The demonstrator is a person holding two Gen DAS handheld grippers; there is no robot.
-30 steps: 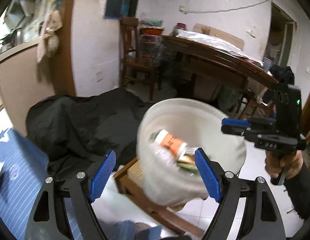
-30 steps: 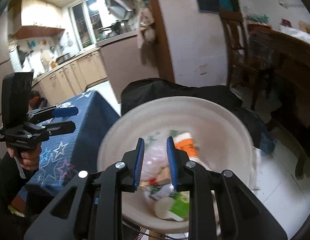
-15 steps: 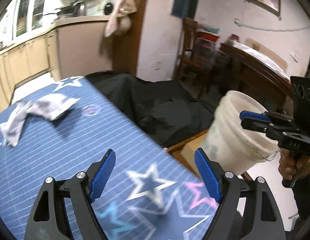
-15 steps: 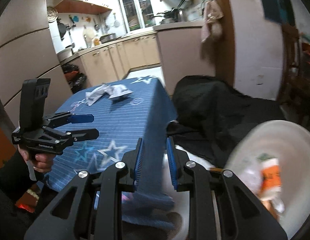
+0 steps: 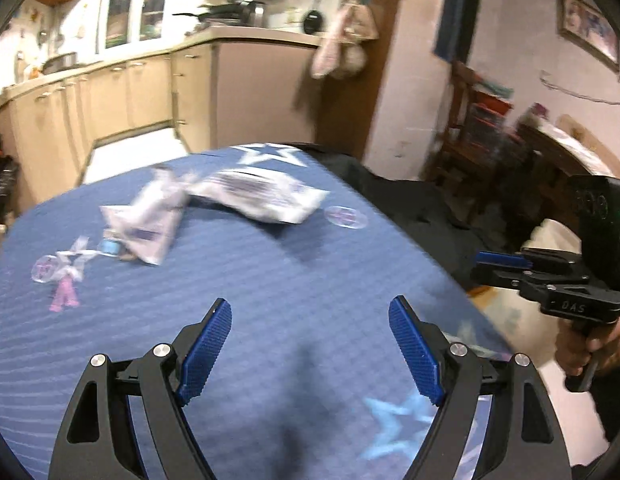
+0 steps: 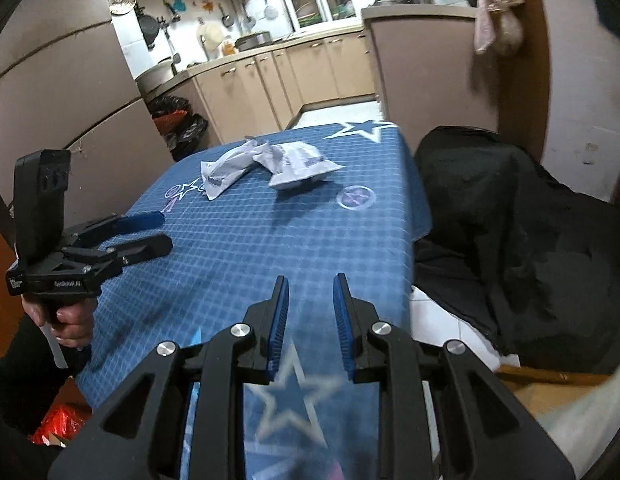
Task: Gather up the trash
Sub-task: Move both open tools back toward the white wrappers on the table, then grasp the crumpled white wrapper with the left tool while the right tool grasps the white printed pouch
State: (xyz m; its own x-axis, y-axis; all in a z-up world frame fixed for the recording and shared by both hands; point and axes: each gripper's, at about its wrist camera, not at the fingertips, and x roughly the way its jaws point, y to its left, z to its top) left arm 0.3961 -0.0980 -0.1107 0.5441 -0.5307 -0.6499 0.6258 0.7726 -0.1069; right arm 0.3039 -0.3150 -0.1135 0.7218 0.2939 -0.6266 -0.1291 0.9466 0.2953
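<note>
Two crumpled white wrappers lie at the far end of the blue star-patterned tablecloth: one wrapper toward the right, the other left of it. A small blue scrap lies beside the left one. My left gripper hovers over the near part of the table, wide open and empty. My right gripper is over the table's near right edge; its jaws are opening, narrowly apart, with nothing between them. The white bucket shows partly behind the right gripper.
A bulky thing under black cloth stands against the table's right side. Kitchen cabinets and black bags lie beyond the table. A wooden chair is by the wall. Something red lies under the table's near left.
Both grippers swung left, away from the bucket of trash and over the blue table. The wrappers came into view. The right jaws parted slightly; the left stayed wide.
</note>
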